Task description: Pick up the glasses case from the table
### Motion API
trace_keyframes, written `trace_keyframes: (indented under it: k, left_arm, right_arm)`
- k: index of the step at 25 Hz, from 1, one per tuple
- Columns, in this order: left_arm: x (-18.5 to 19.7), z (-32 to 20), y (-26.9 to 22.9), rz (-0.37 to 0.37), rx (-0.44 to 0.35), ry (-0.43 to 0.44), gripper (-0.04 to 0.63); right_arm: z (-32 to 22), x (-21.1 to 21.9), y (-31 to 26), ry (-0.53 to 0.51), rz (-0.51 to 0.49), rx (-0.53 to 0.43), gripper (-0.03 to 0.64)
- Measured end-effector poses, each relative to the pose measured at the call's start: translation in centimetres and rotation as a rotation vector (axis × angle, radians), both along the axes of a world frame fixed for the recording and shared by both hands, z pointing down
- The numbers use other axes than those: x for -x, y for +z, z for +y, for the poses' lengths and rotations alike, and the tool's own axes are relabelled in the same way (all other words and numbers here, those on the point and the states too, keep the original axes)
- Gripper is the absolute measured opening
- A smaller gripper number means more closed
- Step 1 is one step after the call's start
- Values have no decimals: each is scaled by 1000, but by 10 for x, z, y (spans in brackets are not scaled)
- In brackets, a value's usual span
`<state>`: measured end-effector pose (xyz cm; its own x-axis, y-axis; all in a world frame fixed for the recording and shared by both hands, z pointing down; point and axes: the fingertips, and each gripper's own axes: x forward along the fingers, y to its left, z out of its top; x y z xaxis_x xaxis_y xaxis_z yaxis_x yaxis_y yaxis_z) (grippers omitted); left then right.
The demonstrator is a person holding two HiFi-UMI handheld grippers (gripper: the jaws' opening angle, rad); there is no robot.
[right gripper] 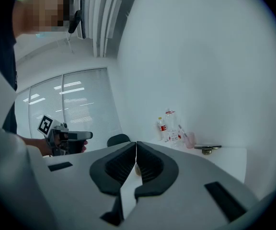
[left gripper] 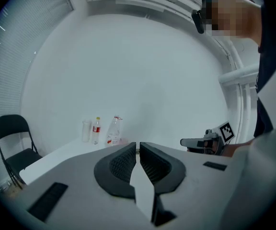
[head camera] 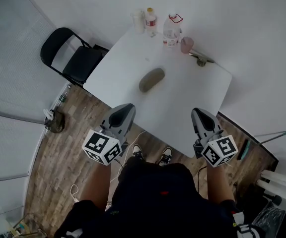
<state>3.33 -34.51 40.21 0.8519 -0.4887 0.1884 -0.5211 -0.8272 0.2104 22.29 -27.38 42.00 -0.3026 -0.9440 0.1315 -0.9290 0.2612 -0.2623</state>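
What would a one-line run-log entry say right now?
stage: pre-grasp | left gripper: shut, empty | right gripper: shut, empty | glasses case: on table, untouched

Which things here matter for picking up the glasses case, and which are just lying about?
For the job:
- glasses case
- table it lies on
- left gripper and right gripper, both shut, holding nothing

Just lying about:
- small bottle
- large bottle
- clear cup
- pink cup
- folding chair

Head view steeply down over table (head camera: 192,83), gripper views level across it, sharing far-edge bottles (head camera: 171,31).
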Motion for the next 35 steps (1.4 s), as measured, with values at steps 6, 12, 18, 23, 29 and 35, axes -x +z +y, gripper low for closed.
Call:
trace_keyframes:
  k: [6,12,18,23,29,35]
  left_arm:
    - [1,-57,43,-57,51,90,25]
    - [-1,-120,80,-113,71,100,37]
    - [-41,-153,138,-192,167,205,271]
    - [-68,-173,208,-298,310,251,334]
    - [-90,-188,263,-407,381,285,374]
    - [-114,-187,290,-562,320,321,376]
  right_arm:
    - [-13,18,11,74,18,62,21]
    - [-31,39,22,103,38,99,21]
    - [-41,45,37,119,40,141,21]
    - [-52,45,48,115,38,166,21]
    - [-54,36,63,130,34,214,21]
    - [-46,22,76,151,31,242,21]
